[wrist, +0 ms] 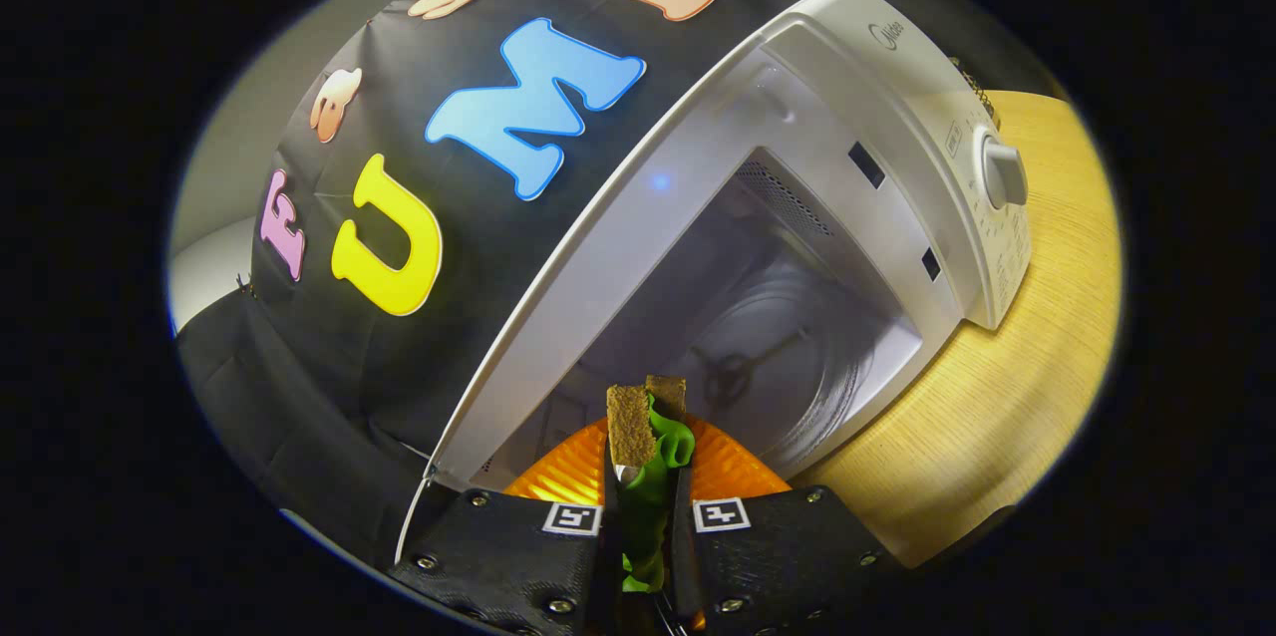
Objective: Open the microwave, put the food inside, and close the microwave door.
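The tongs [645,477] are clamped on a green-stemmed orange food item [653,462] at the open microwave [857,148] threshold, its cavity [758,337] roomy ahead, wooden surface [997,417] alongside.

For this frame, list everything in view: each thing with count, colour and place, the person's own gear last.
white microwave: 1, white, on the wooden table, cavity open just ahead of the tongs
round glass turntable: 1, clear, on the microwave's cavity floor
round control knob: 1, pale grey, on the microwave's control panel
light wooden table: 1, yellowish wood, under and beside the microwave
orange ribbed plate: 1, orange, just beyond the fingers, at the cavity's mouth
green and brown food piece: 1, green with brown slabs, between the fingers, over the plate
tongs: 1 pair, fingers closed on the food piece; each carries a square marker tag
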A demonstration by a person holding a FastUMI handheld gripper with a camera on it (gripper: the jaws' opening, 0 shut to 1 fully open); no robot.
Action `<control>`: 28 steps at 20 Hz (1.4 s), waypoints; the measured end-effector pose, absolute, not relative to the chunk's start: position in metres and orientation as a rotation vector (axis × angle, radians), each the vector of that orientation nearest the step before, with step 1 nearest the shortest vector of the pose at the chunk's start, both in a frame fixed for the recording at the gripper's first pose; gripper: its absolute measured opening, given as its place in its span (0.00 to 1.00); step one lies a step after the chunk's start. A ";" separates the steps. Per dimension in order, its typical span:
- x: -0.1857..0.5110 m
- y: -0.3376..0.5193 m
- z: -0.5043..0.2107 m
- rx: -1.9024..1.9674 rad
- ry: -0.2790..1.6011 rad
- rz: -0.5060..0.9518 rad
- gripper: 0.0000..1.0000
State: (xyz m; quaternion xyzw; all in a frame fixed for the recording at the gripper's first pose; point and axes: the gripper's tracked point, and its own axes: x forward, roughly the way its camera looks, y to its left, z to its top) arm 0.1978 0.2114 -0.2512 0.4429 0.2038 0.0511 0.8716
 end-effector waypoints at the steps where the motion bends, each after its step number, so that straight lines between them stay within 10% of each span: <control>1: 0.202 0.211 -0.253 0.929 0.417 0.100 0.19; 15: 0.240 0.205 -0.298 0.933 0.371 0.003 0.25; 21: 0.236 0.199 -0.307 0.867 0.394 -0.031 0.45; 24: 0.228 0.195 -0.311 0.825 0.420 -0.049 0.93; 28: 0.216 0.183 -0.318 0.728 0.450 -0.092 0.96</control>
